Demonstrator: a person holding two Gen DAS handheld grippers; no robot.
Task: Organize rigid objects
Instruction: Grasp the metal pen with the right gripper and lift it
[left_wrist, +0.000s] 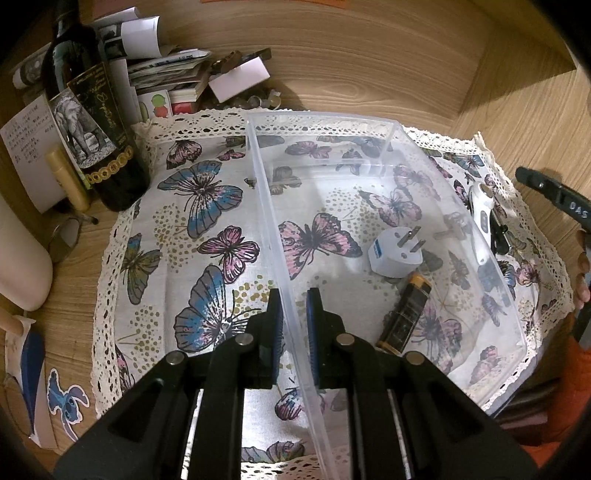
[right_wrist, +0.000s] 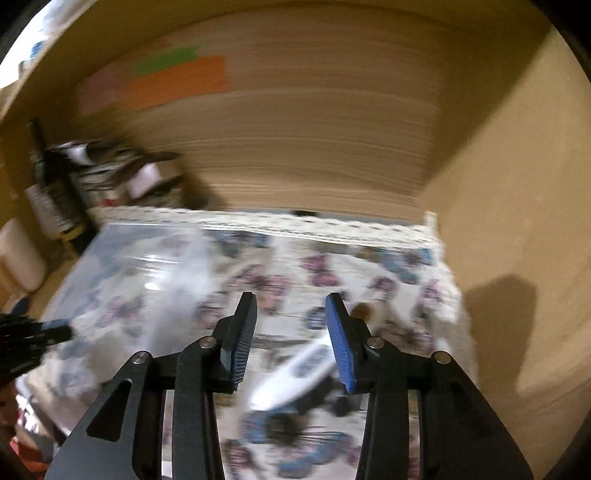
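Note:
A clear plastic bin stands on a butterfly-print cloth. Inside it lie a white plug adapter and a black and gold battery. My left gripper is shut on the bin's left wall, one pad on each side of it. Outside the bin's right wall, a white handheld device lies on the cloth beside a small black item. The right wrist view is blurred. There my right gripper is open with nothing between its pads, over the white device, and the bin is to its left.
A dark wine bottle, a lip balm tube, and stacked papers and cards crowd the back left of the wooden desk. Glasses and a sticker lie to the left. Wooden walls close in the back and right.

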